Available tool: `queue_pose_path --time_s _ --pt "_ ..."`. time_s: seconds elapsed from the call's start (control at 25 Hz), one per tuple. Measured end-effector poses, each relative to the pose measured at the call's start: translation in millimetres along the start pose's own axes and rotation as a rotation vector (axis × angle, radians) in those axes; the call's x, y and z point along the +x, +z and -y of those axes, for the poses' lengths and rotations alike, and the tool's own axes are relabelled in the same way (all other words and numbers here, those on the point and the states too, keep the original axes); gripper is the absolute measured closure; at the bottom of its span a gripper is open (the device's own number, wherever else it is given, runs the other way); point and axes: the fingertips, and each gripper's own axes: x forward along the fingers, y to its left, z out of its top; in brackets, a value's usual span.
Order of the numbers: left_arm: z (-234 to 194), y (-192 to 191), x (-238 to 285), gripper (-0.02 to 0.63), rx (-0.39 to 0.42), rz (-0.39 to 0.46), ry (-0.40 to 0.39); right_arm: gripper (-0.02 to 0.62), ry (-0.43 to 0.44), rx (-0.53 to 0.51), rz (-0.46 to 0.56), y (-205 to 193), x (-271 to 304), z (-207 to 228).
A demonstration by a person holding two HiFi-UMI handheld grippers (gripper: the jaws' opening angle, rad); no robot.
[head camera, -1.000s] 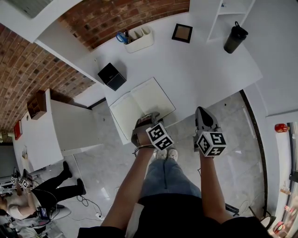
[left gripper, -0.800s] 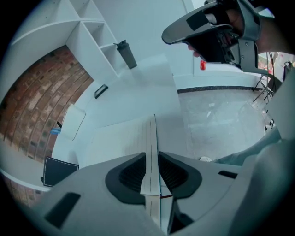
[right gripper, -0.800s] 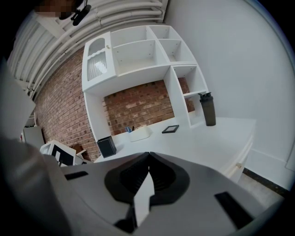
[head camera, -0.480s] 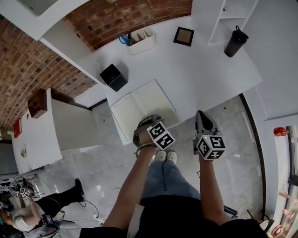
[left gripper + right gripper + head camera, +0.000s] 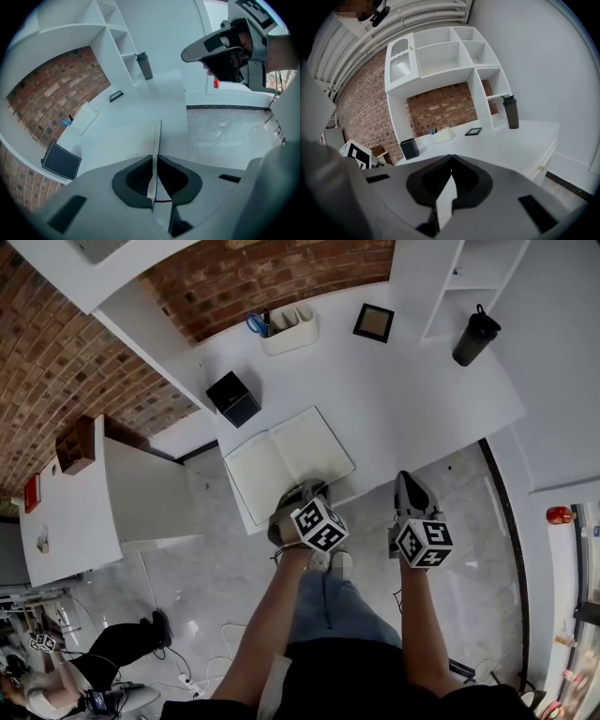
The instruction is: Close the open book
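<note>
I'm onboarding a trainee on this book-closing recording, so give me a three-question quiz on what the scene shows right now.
1. What do the left gripper's jaws pinch? A) a blue pen B) an edge of the open white-paged book C) nothing
2. True or false: the right gripper also holds the book.
3. Which dark object on the white desk stands nearest the book's left page?
Key: 1 B; those jaws have just been closing on it. 2 false; its jaws are shut on nothing. 3 the black cube-shaped box.
</note>
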Motion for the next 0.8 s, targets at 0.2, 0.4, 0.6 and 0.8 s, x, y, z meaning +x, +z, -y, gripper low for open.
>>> queue_pose_path --time_s 0.2,0.4,0.6,0.8 --pt "-5.2 0.8 -13.8 0.574 -0.073 0.090 0.053 0.597 0.005 -0.010 -0.013 -2.6 -1.4 -5.3" --pt "-10.2 3.3 -25.2 0.577 -0.140 0.168 0.088 0.597 0.027 -0.025 -0.034 -4.2 2.1 -13.9" --pt "-16.9 4.7 -36.6 0.580 -0.220 0.249 0.114 0.597 0.051 -0.049 -0.047 -4.0 7.4 -25.5" --pt "-24.9 4.5 -51.2 0.583 -0.329 0.349 0.141 0.597 0.075 -0.071 -0.057 -3.8 12.2 -37.4"
